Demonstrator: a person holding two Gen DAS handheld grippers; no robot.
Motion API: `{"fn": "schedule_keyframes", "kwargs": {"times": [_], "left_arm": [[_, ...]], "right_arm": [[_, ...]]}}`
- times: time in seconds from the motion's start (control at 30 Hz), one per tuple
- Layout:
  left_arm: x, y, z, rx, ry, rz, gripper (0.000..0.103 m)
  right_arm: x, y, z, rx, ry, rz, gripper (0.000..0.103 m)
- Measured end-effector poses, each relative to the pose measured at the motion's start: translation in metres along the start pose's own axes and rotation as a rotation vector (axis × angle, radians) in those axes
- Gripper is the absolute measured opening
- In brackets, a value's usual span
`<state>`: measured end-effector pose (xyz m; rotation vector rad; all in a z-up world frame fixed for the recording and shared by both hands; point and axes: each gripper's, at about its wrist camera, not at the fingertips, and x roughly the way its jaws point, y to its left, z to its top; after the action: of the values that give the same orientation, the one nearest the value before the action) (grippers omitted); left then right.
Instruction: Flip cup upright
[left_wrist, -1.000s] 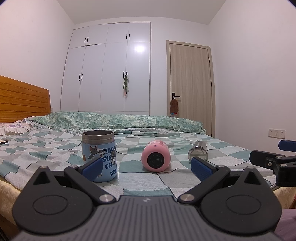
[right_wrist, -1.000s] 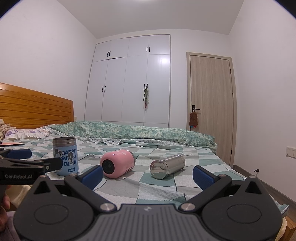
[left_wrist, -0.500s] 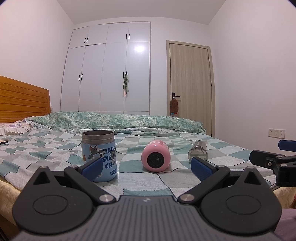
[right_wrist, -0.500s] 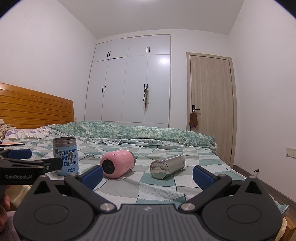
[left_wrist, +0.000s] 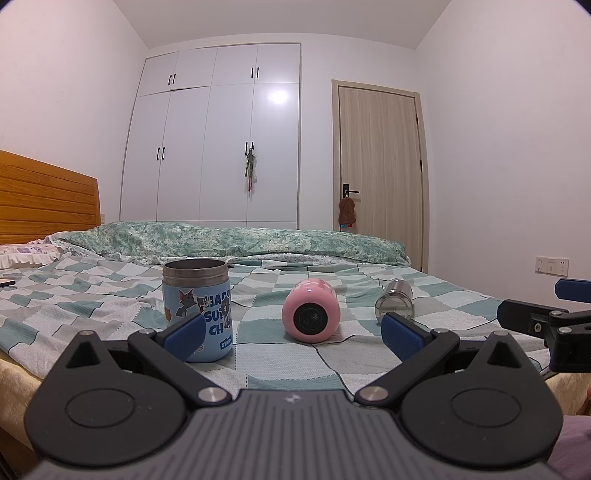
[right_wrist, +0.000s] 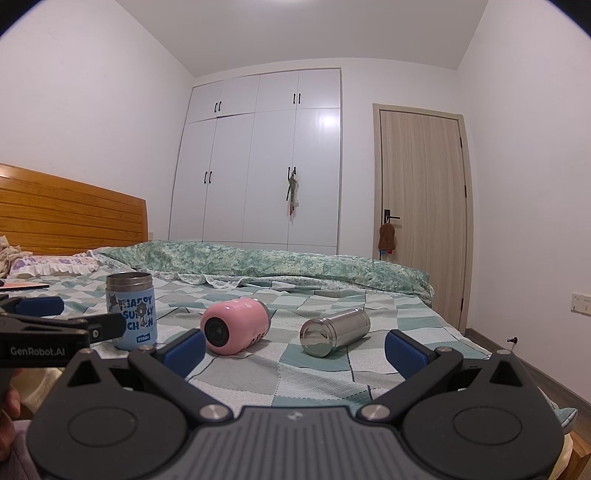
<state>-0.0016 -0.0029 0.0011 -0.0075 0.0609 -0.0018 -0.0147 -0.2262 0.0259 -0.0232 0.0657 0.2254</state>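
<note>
A pink cup (left_wrist: 311, 314) (right_wrist: 234, 326) lies on its side on the checked bedspread, its base toward me. A steel cup (left_wrist: 394, 303) (right_wrist: 334, 331) lies on its side to its right. A blue cartoon cup (left_wrist: 199, 308) (right_wrist: 131, 311) stands upright at the left. My left gripper (left_wrist: 293, 338) is open and empty, short of the cups, level with the bed's near edge. My right gripper (right_wrist: 293, 350) is open and empty, also short of the cups. Each gripper shows at the side of the other's view.
The bed (left_wrist: 110, 295) has a wooden headboard (right_wrist: 70, 218) at the left and a rolled green quilt (right_wrist: 277, 264) behind the cups. A white wardrobe (right_wrist: 273, 158) and a door (right_wrist: 421, 214) stand at the back.
</note>
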Motion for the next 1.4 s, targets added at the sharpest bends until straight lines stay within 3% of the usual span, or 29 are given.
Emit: {"fn": "schedule_keyframes", "kwargs": {"times": [0.67,0.87,1.1,1.4], "left_arm": [[0.001,0.001,0.000,-0.001,0.000,0.000,0.103],[0.007,0.001,0.006,-0.004,0.043,-0.022,0.103],[0.035,-0.001,0.025,0.034,0.076,-0.061,0.103],[0.115,-0.008,0.063,0.108,0.201,-0.139,0.103]], "right_arm": [[0.001,0.002,-0.001,-0.003,0.001,-0.001,0.103],[0.011,0.002,0.006,-0.002,0.031,0.002,0.103],[0.029,-0.010,0.016,0.011,0.058,0.019,0.103],[0.101,-0.030,0.036,0.011,0.127,0.054,0.103]]}}
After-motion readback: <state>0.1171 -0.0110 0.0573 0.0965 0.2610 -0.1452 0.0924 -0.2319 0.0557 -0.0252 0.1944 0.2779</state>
